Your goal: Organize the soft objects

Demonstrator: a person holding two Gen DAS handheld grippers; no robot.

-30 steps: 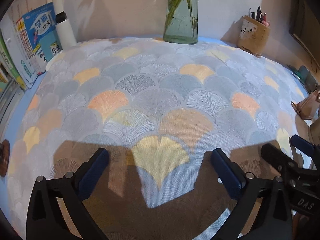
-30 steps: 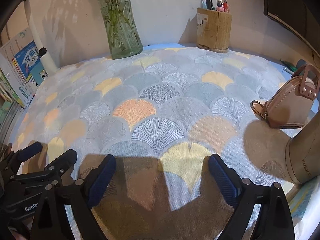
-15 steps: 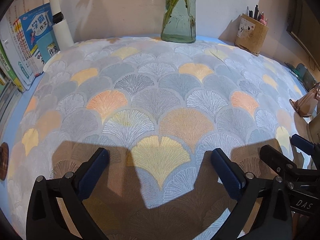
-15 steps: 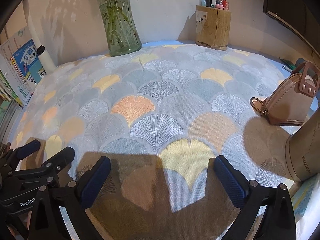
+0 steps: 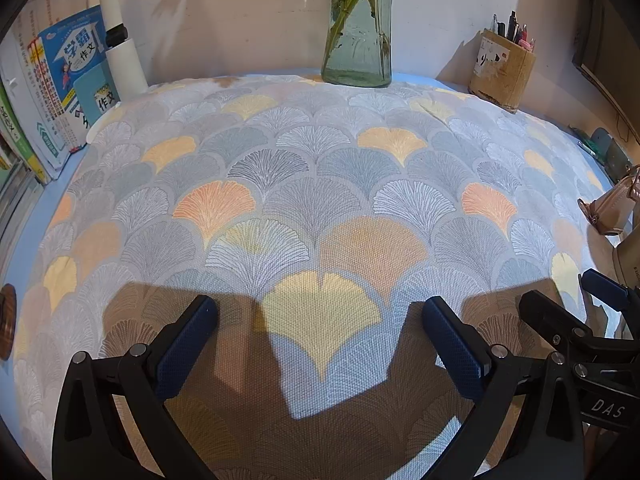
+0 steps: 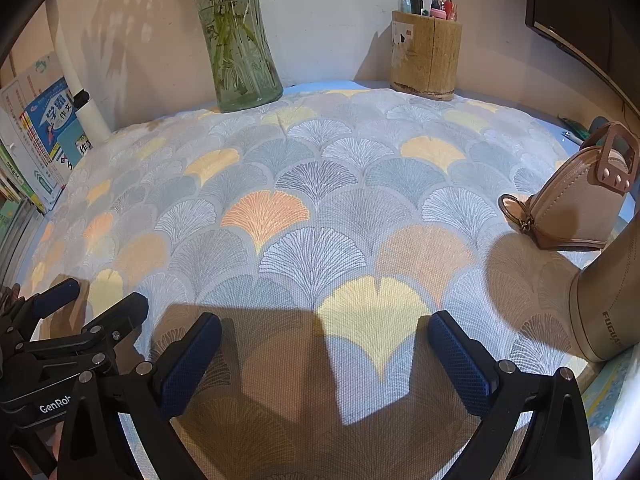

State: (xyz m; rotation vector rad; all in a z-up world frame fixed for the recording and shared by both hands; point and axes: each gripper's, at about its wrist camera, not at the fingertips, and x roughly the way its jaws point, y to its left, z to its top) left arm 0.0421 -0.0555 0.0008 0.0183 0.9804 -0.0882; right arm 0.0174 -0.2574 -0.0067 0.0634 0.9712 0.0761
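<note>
Where cloth (image 5: 320,184) spreads: 2 tools, 1 vase (image 5: 358,36).

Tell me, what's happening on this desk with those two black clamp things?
A person holds a gripper in each hand above a fan-patterned cloth spread over the desk. The left gripper and right gripper hover side by side, jaws wide open, nothing between them. The right one's jaws have just finished opening. The cloth lies flat and untouched. A small pink pouch sits at its right edge; a glass vase and pen holder stand at the back.
</note>
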